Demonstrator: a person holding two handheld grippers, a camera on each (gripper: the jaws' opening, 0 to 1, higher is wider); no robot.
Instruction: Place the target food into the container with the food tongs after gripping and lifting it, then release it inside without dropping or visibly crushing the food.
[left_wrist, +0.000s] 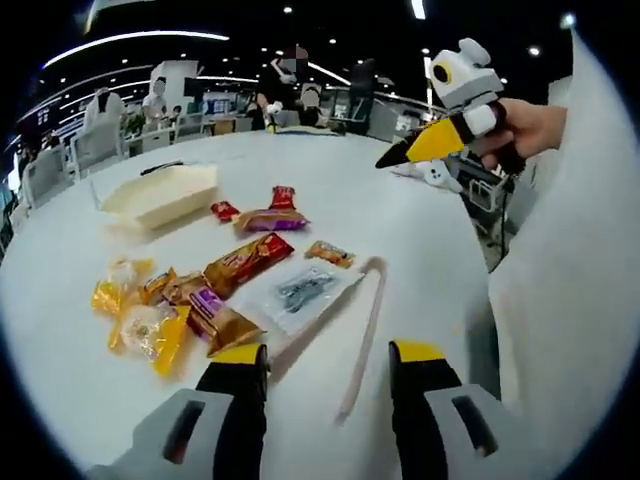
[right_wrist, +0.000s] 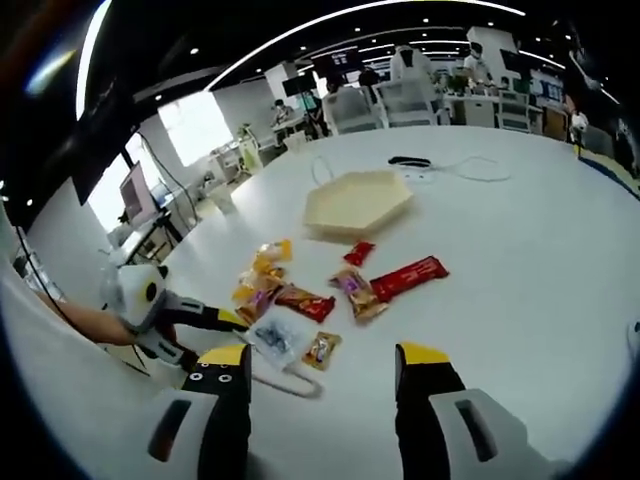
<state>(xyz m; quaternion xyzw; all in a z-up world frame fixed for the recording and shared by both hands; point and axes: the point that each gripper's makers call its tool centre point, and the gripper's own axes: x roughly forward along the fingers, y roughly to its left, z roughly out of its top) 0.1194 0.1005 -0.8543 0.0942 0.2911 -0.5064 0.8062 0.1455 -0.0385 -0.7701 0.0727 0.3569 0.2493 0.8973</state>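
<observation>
In the left gripper view, the left hand-held gripper (left_wrist: 328, 365) stands wide apart with nothing between its jaws, low over the white desk (left_wrist: 400, 200). The food tongs (left_wrist: 365, 335) lie flat on the desk between the jaw tips. Just left of the tongs lies a clear packet (left_wrist: 300, 292), and farther left of the tongs a scatter of wrapped snacks (left_wrist: 215, 285). Beyond the snacks sits the cream container (left_wrist: 165, 193). Well beyond the tongs, the right hand-held gripper (left_wrist: 392, 158) hangs in the air, held by a hand (left_wrist: 530, 125), with its tips close together.

In the right gripper view, the right hand-held gripper (right_wrist: 325, 362) shows its jaws wide and holding nothing. The container (right_wrist: 357, 203) stands mid-desk; the snacks (right_wrist: 330, 285) lie just nearer than the container, and the tongs (right_wrist: 285, 380) nearer still, beside the left hand-held gripper (right_wrist: 225, 318).
</observation>
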